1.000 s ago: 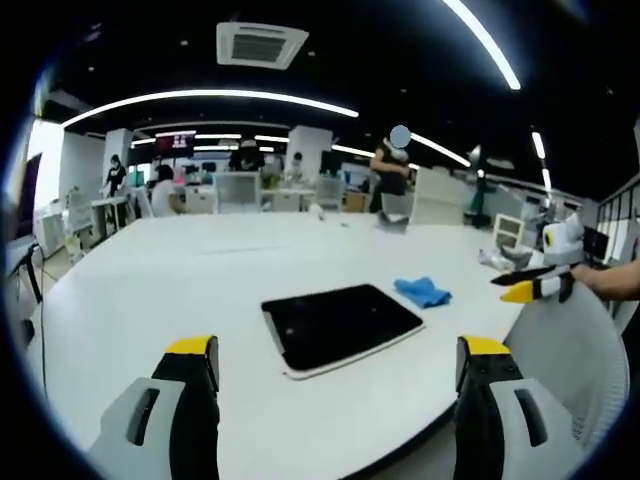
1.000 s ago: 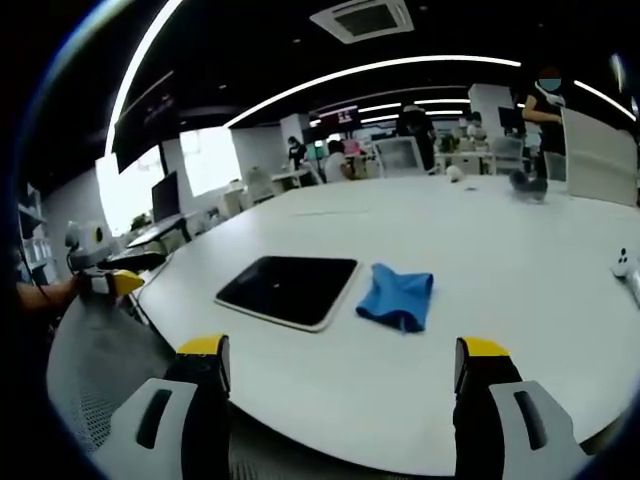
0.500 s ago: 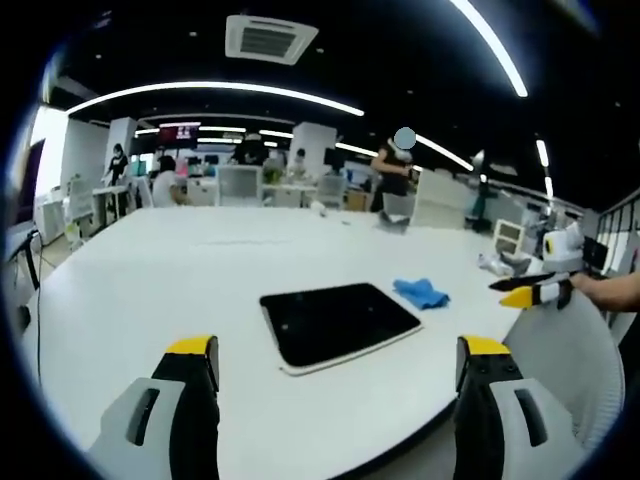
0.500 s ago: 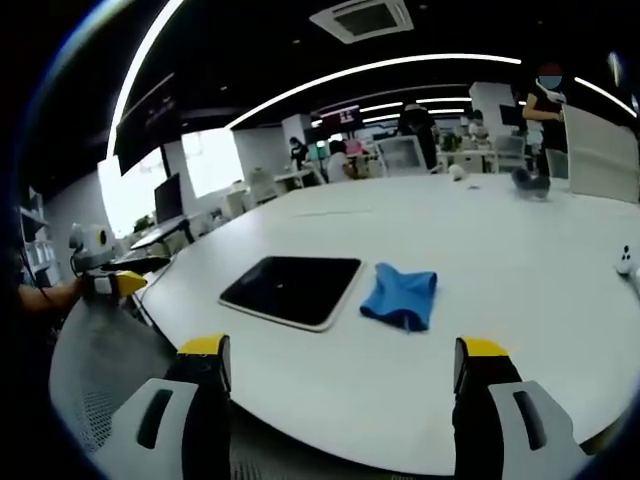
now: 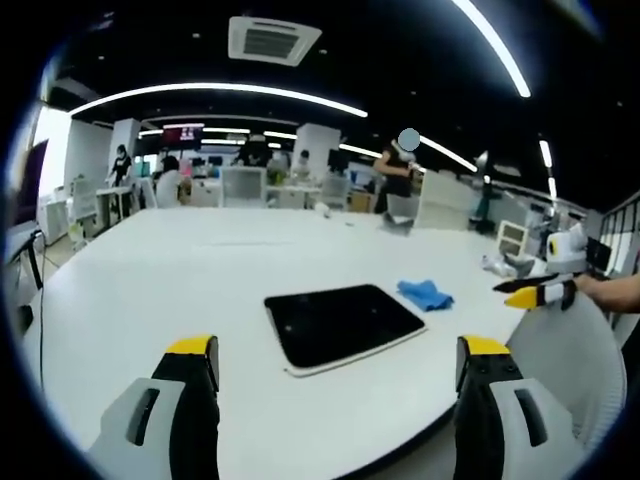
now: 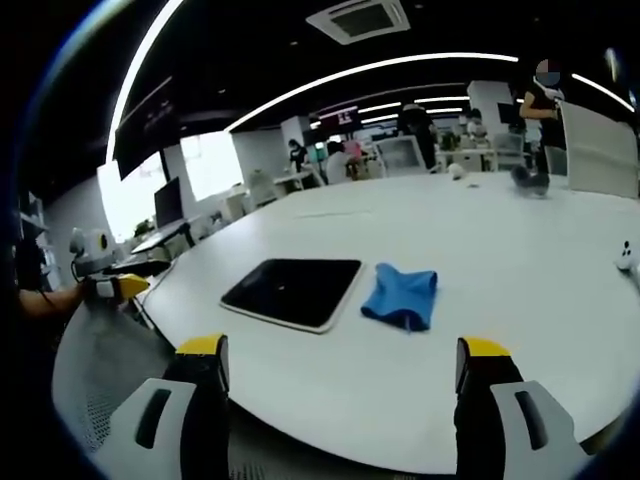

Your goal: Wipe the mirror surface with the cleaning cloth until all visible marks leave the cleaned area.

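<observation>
Mirror flat on table, long axis toward cloth

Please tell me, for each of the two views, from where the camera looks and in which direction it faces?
Left gripper view: rides the left gripper, open, looking across the white table at mirror and blue cloth; right gripper and a hand at the right edge.
Right gripper view: rides the right gripper, open, facing the same things; left gripper at the left.
Shared: table, mirror, cloth.
</observation>
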